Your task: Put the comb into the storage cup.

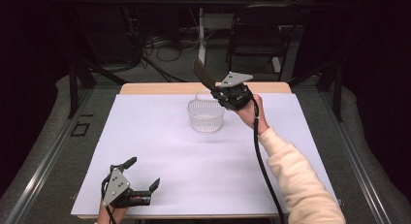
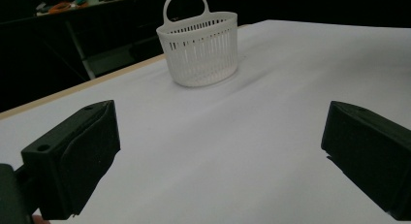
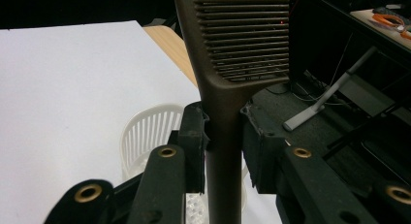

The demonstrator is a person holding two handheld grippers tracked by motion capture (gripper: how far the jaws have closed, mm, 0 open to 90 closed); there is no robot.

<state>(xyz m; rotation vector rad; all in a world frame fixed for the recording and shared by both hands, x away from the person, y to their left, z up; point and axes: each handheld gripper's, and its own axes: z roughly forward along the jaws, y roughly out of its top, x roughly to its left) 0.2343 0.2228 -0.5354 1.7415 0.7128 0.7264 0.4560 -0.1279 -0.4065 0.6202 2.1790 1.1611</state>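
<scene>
A dark brown comb (image 1: 204, 73) with fine teeth stands tilted up and to the left above the far rim of a white slatted basket (image 1: 206, 116). My right gripper (image 1: 219, 92) is shut on the comb's handle, just over the basket's far right side. In the right gripper view the comb (image 3: 242, 35) rises between the pads of the right gripper (image 3: 224, 146), and the basket (image 3: 145, 132) lies below. My left gripper (image 1: 143, 172) rests open near the table's front left corner. In the left gripper view the basket (image 2: 201, 49) stands far ahead of the left gripper (image 2: 218, 156).
A white sheet (image 1: 160, 151) covers the table, with a wooden strip (image 1: 145, 88) along the far edge. A black chair (image 1: 259, 35) and cables on the floor lie beyond the table. Dark curtains close both sides.
</scene>
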